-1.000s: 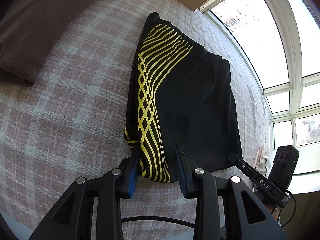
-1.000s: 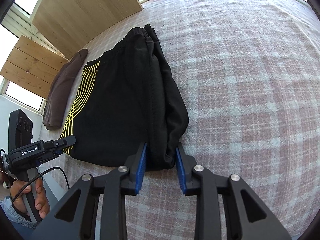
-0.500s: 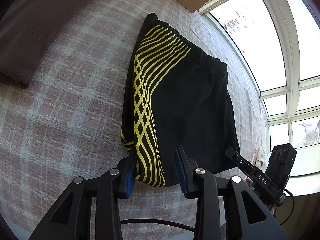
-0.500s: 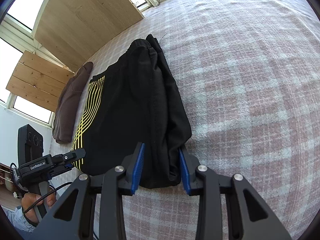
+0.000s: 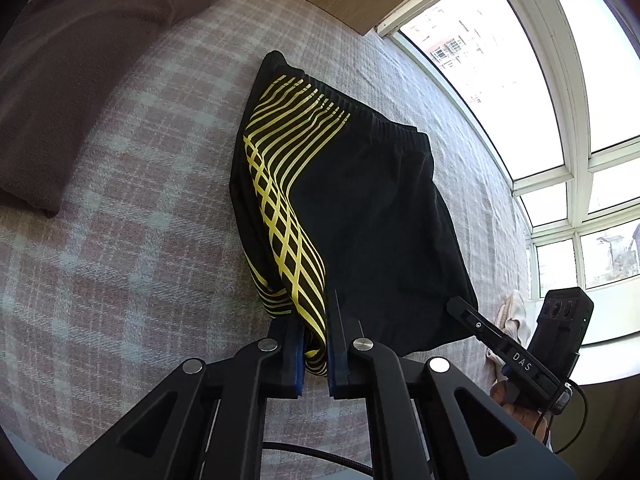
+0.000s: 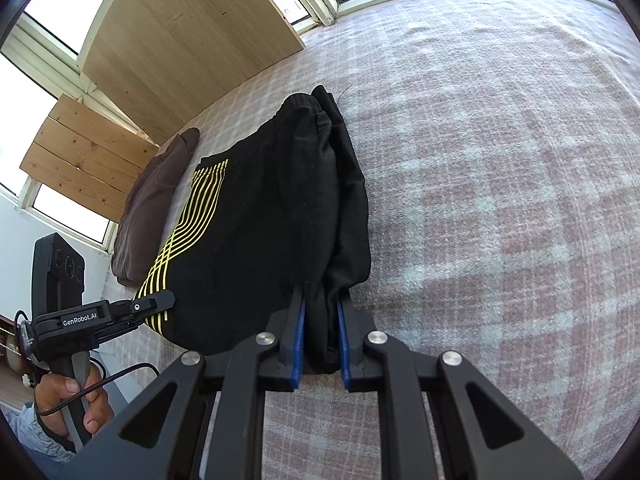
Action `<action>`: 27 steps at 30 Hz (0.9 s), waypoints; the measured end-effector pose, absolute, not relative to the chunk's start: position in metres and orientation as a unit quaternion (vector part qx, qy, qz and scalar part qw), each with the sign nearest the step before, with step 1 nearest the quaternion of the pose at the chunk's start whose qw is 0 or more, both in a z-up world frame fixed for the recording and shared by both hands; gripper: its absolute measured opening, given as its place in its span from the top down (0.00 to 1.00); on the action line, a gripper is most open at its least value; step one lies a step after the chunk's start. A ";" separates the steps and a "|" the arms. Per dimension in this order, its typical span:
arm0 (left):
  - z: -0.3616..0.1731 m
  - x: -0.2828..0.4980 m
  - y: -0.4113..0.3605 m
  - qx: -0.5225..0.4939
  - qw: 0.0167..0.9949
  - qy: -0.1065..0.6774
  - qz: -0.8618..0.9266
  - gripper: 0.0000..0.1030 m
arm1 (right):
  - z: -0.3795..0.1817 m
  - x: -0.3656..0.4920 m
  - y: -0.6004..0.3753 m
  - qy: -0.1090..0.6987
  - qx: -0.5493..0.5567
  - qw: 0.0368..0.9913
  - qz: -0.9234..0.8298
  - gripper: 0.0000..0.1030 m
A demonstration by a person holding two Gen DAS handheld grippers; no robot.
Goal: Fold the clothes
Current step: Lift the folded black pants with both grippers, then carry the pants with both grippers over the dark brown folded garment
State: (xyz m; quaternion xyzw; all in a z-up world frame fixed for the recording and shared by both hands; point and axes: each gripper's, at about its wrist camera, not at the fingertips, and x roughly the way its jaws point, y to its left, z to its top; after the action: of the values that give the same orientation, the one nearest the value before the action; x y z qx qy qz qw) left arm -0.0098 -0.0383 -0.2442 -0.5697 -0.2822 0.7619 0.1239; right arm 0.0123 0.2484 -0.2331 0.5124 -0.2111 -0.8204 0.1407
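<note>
Plaid bedspread (image 5: 132,240) is spread below bright windows, and black shorts with yellow stripes (image 5: 360,216) are laid flat near its front edge. Their striped hem corner is clamped by the left gripper (image 5: 316,344); the plain black corner is pinched by the right gripper (image 6: 322,344).

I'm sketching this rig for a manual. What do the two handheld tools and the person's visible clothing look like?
Both are matte black plastic: the left tool and right tool have angular arms with triangular cut-outs, silver round bolts and blue-padded fingers. A black cable runs under the left one. Its side reads "GenRobot.AI"; the right one's side reads "DAS". Each carries a black camera block. A light blue sleeve cuff shows.
</note>
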 end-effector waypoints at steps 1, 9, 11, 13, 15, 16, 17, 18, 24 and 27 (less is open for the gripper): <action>-0.242 -0.011 -0.039 -0.567 0.124 -0.280 0.764 0.94 | -0.232 0.012 0.248 -0.210 0.512 0.141 -0.821 0.87; -0.219 -0.029 -0.042 -0.551 0.134 -0.291 0.770 0.94 | -0.212 0.000 0.252 -0.236 0.490 0.159 -0.824 0.87; -0.205 -0.041 -0.044 -0.541 0.143 -0.293 0.775 0.94 | -0.199 -0.009 0.251 -0.245 0.476 0.170 -0.827 0.87; -0.190 -0.053 -0.050 -0.530 0.151 -0.297 0.780 0.94 | -0.182 -0.020 0.246 -0.244 0.461 0.180 -0.834 0.87; -0.173 -0.067 -0.059 -0.516 0.159 -0.301 0.786 0.94 | -0.165 -0.034 0.239 -0.238 0.447 0.190 -0.841 0.87; -0.163 -0.074 -0.065 -0.508 0.163 -0.304 0.789 0.94 | -0.157 -0.042 0.234 -0.235 0.440 0.195 -0.845 0.87; -0.155 -0.084 -0.070 -0.500 0.167 -0.308 0.792 0.94 | -0.148 -0.050 0.230 -0.231 0.432 0.200 -0.849 0.87; -0.145 -0.092 -0.078 -0.491 0.169 -0.310 0.796 0.94 | -0.140 -0.060 0.225 -0.228 0.424 0.206 -0.852 0.87; -0.100 -0.165 -0.125 -0.447 0.172 -0.303 0.824 0.94 | -0.092 -0.133 0.178 -0.208 0.385 0.232 -0.869 0.87; -0.082 -0.205 -0.155 -0.426 0.168 -0.306 0.834 0.94 | -0.067 -0.174 0.146 -0.196 0.366 0.245 -0.876 0.87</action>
State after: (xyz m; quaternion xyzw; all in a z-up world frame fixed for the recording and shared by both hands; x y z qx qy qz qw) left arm -0.2055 -0.1552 -0.0823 -0.4264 -0.3060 0.8344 0.1685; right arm -0.1736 0.1462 -0.0667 0.3655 -0.1959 -0.8764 0.2448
